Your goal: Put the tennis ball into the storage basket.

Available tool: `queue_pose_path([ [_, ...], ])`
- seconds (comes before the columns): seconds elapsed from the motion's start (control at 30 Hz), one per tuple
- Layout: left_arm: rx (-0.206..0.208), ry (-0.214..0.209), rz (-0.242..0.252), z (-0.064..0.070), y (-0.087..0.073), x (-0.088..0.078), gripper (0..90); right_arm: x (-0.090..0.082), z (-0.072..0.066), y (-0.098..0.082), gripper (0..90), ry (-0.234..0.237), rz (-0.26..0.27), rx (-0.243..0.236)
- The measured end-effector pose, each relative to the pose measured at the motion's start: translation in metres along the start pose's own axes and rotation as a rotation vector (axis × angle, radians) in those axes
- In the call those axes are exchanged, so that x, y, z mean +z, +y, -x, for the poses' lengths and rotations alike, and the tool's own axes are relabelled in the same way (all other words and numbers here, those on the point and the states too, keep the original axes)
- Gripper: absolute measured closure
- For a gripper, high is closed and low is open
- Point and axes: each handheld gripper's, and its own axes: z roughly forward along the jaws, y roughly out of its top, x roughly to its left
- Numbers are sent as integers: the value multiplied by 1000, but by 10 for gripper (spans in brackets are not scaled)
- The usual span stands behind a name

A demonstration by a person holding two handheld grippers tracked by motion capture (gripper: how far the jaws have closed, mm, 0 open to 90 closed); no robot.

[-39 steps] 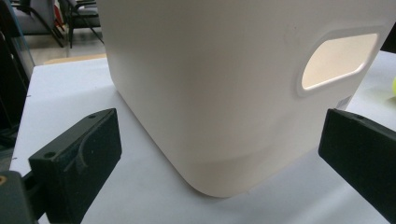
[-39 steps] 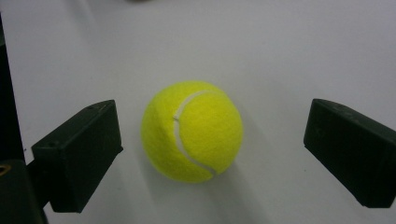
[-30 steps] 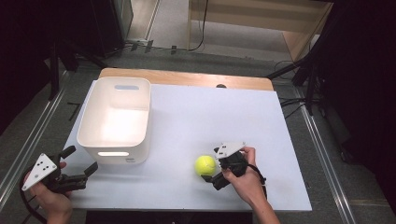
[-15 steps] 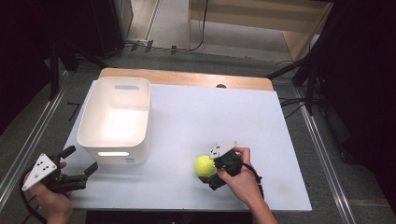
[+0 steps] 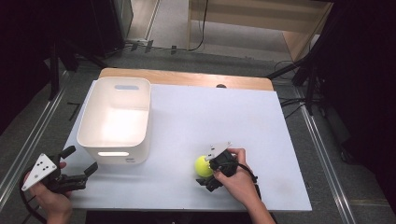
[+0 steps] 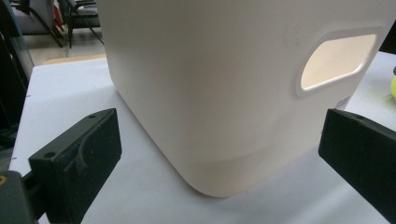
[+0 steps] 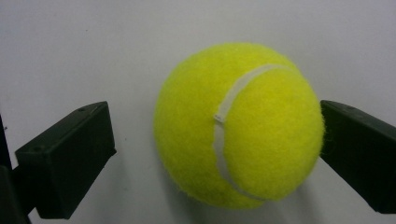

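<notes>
Now the right gripper (image 7: 217,140) gapes wide around the tennis ball (image 7: 238,123), one jaw touching; left gripper (image 6: 219,154) wide open, empty.

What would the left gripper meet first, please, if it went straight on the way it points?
Most likely the white bin: its near corner sits ahead of the open left gripper, though the gap is unclear.

A white bin (image 5: 114,122) stands on the table (image 5: 243,121).

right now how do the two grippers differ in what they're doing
The right gripper has its open jaws around the tennis ball, one jaw touching it; the left gripper has nothing between its jaws, facing the white bin. The right is over the table; the left is at its corner. Both are open.
</notes>
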Motion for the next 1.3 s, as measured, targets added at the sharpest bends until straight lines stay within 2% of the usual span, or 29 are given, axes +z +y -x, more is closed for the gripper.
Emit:
queue_pose_path([
  [0.3, 5, -3, -2, 0, 0, 0, 0, 4, 0, 1, 0, 16, 9, -6],
  [0.37, 6, -3, -3, 0, 0, 0, 0, 4, 1, 1, 42, 10, 15, -5],
  [0.47, 5, -1, -6, 0, 0, 0, 0, 4, 1, 1, 51, 7, 13, 5],
  [0.6, 5, -1, -4, 0, 0, 0, 0, 5, 1, 0, 120, -19, 5, 7],
  [0.7, 5, -1, -5, 0, 0, 0, 0, 5, 1, 0, 140, -28, 5, 17],
  [0.83, 5, -1, -5, 0, 0, 0, 0, 4, 1, 0, 229, -47, 15, 12],
  [1.1, 5, -2, -4, 0, 0, 0, 0, 2, 4, 0, 234, -16, 12, 14],
  [1.3, 3, -3, -2, 0, 0, 0, 0, 0, 4, 3, 234, -15, 17, 21],
])
